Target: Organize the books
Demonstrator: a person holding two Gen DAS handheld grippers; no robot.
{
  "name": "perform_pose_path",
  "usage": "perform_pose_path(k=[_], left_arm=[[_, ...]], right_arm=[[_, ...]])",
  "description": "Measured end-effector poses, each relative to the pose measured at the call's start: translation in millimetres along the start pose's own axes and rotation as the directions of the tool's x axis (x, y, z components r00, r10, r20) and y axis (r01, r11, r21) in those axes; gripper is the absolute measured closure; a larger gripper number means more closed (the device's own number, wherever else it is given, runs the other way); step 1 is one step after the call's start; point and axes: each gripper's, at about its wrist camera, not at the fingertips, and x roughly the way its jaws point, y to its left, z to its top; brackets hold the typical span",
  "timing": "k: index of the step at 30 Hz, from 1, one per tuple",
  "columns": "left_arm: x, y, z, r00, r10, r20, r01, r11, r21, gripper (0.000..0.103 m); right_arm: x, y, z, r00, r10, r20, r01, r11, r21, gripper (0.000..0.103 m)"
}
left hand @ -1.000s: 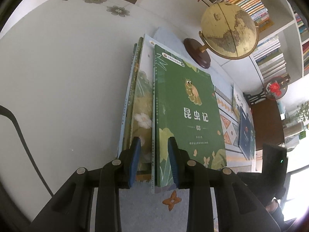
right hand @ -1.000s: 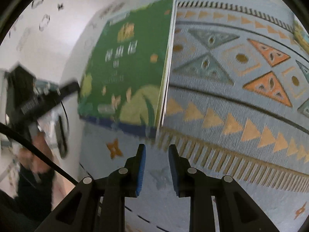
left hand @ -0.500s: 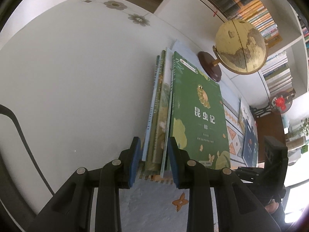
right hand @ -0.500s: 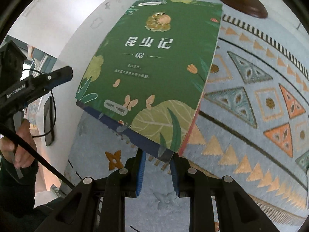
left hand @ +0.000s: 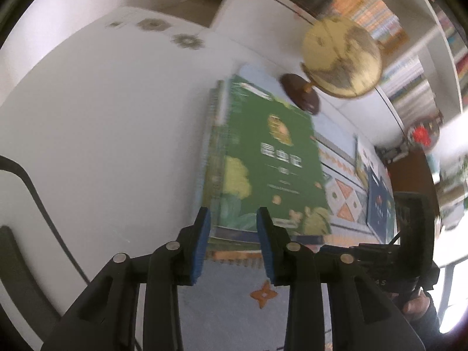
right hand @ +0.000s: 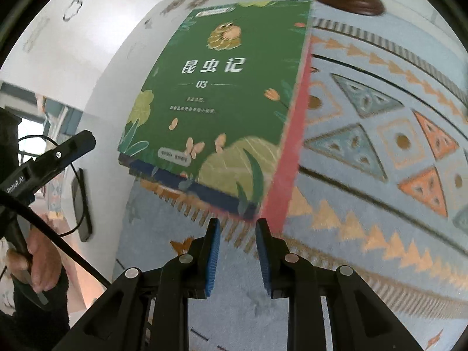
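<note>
Green book on top of a small stack, both tongs at its near edge

The green book (right hand: 225, 93) has white characters, "03", a round insect drawing and pale leaves and butterflies on its cover; it lies on a stack of books (left hand: 215, 158) on a patterned blue cloth (right hand: 380, 122) over the white surface (left hand: 102, 134), near a globe (left hand: 342, 58) on a dark wooden foot. The left tongs (left hand: 232, 234) point steeply down with the stack's near edge between the blue pads, which are opening and do not press on it. The right tongs (right hand: 237, 234) point down just short of the stack's near corner, narrowly apart and empty. A hand (right hand: 41, 260) grips the other tool's handle.
</note>
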Motion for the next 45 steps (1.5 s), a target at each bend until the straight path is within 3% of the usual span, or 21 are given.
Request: perform_pose_path(k=[3, 5, 7, 10, 13, 16, 19, 28, 32, 37, 42, 45], left_arm=[[-2, -31, -5, 0.999, -0.038, -0.012, 0.039, 0.998, 0.052, 0.073], [-6, -50, -8, 0.998, -0.06, -0.013, 0.061, 0.994, 0.088, 0.073], [-12, -80, -12, 0.998, -0.066, -0.006, 0.066, 0.987, 0.147, 0.072], [-24, -125, -20, 0.997, -0.075, 0.017, 0.069, 0.971, 0.229, 0.059], [-36, -168, -31, 0.993, -0.1, 0.063, 0.078, 0.955, 0.286, 0.051], [-43, -203, -43, 0.993, -0.062, 0.104, 0.026, 0.95, 0.311, 0.045], [-47, -239, -58, 0.991, -0.045, 0.126, -0.001, 0.94, 0.342, 0.044], [-48, -333, -117, 0.99, -0.078, 0.116, 0.025, 0.916, 0.4, 0.044], [-44, -354, -141, 0.99, -0.075, 0.117, 0.024, 0.92, 0.391, 0.039], [-36, -364, -160, 0.992, -0.053, 0.115, 0.004, 0.921, 0.389, 0.039], [-17, -368, -149, 0.995, -0.055, 0.086, 0.014, 0.91, 0.414, 0.039], [11, -366, -129, 0.995, -0.097, 0.032, 0.076, 0.911, 0.406, 0.039]], right_arm=[[-16, -19, -18, 0.999, 0.017, 0.037, -0.019, 0.997, 0.074, 0.072], [-26, -31, -31, 0.997, 0.027, 0.071, -0.037, 0.989, 0.142, 0.057], [-37, -45, -44, 0.989, 0.069, 0.127, -0.095, 0.972, 0.214, 0.054], [-58, -59, -60, 0.973, 0.11, 0.203, -0.165, 0.946, 0.279, 0.054], [-88, -71, -75, 0.958, 0.062, 0.282, -0.146, 0.947, 0.287, 0.054], [-120, -90, -97, 0.94, 0.027, 0.34, -0.137, 0.942, 0.305, 0.053], [-150, -111, -132, 0.917, -0.008, 0.4, -0.143, 0.927, 0.346, 0.053], [-221, -165, -226, 0.864, -0.13, 0.487, -0.1, 0.903, 0.417, 0.052], [-241, -177, -258, 0.845, -0.167, 0.508, -0.064, 0.912, 0.405, 0.052], [-252, -191, -276, 0.828, -0.195, 0.526, -0.029, 0.922, 0.387, 0.052], [-256, -208, -272, 0.8, -0.199, 0.566, -0.045, 0.921, 0.387, 0.052], [-252, -223, -258, 0.791, -0.245, 0.56, -0.009, 0.911, 0.412, 0.052]])
